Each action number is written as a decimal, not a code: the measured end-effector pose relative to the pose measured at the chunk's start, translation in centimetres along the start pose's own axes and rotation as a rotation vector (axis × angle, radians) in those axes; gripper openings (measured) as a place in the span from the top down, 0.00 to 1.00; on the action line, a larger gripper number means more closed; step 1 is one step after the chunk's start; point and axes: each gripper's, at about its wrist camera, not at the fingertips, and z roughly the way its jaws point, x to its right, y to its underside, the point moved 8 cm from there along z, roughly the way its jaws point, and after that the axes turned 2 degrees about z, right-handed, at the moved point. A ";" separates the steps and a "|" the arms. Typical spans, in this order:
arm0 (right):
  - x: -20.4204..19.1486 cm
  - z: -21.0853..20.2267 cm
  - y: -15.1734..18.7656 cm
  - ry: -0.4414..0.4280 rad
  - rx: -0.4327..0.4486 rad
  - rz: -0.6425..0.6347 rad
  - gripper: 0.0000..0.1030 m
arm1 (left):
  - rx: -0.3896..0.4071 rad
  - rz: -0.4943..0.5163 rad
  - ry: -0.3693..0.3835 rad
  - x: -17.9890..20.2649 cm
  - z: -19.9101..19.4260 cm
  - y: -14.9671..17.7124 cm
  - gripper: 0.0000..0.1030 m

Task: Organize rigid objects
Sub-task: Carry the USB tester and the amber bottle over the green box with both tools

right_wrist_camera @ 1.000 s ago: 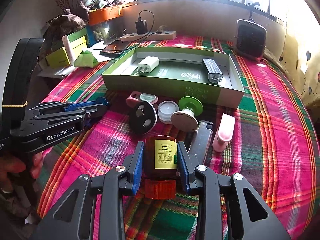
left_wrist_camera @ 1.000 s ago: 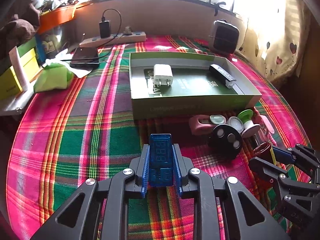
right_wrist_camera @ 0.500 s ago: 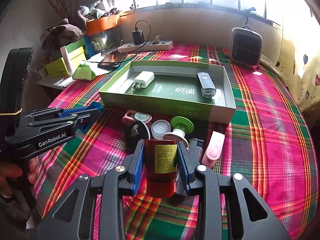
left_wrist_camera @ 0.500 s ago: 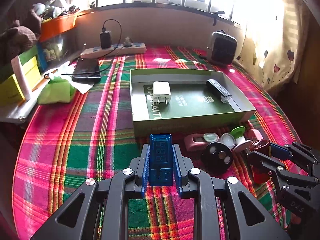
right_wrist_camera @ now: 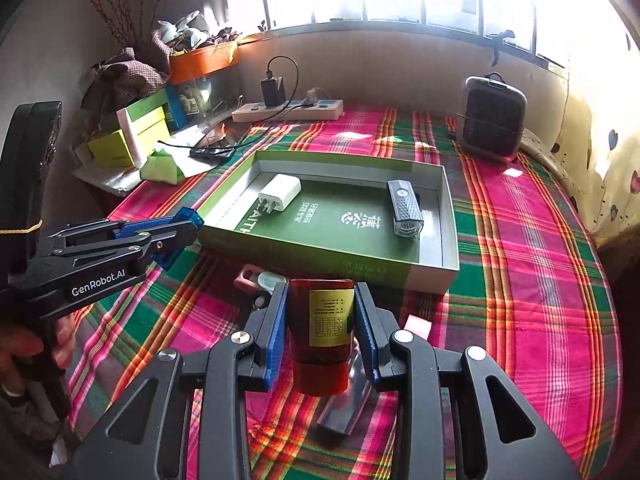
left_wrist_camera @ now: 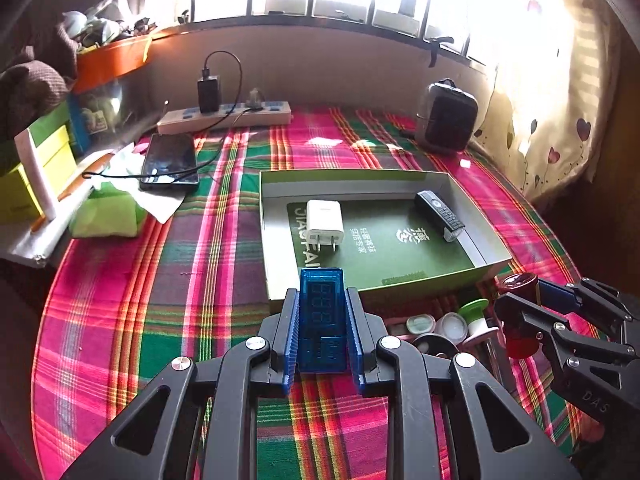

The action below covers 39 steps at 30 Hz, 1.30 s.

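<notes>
Box [left_wrist_camera: 376, 292] lies just ahead of both: left hand-held gripper [left_wrist_camera: 322, 334] clamps the blue meter [left_wrist_camera: 322, 312], right hand-held gripper [right_wrist_camera: 320, 332] the red bottle [right_wrist_camera: 320, 332].

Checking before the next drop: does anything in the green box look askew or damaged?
Nothing stands out. The white charger and black remote lie flat and apart inside the green box; nothing looks spilled or broken.

The green box [right_wrist_camera: 450, 216] stood open-topped with bare floor between the white charger [right_wrist_camera: 280, 192] and black remote [right_wrist_camera: 405, 208], while small items [left_wrist_camera: 440, 326] crowded the cloth along its near wall, and the plaid cloth [left_wrist_camera: 160, 300] left of it lay unobstructed.
</notes>
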 end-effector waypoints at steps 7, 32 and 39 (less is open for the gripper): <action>0.7 1.1 -2.3 0.005 0.005 0.009 0.68 | -0.001 -0.010 -0.006 -0.7 1.3 -1.7 0.80; 2.7 8.8 -7.7 0.016 -0.057 0.000 0.68 | -0.051 -0.008 -0.022 -1.8 8.0 -6.2 0.80; 3.1 11.0 -8.2 0.019 -0.087 -0.008 0.68 | -0.069 -0.015 -0.024 -2.2 9.3 -6.4 0.80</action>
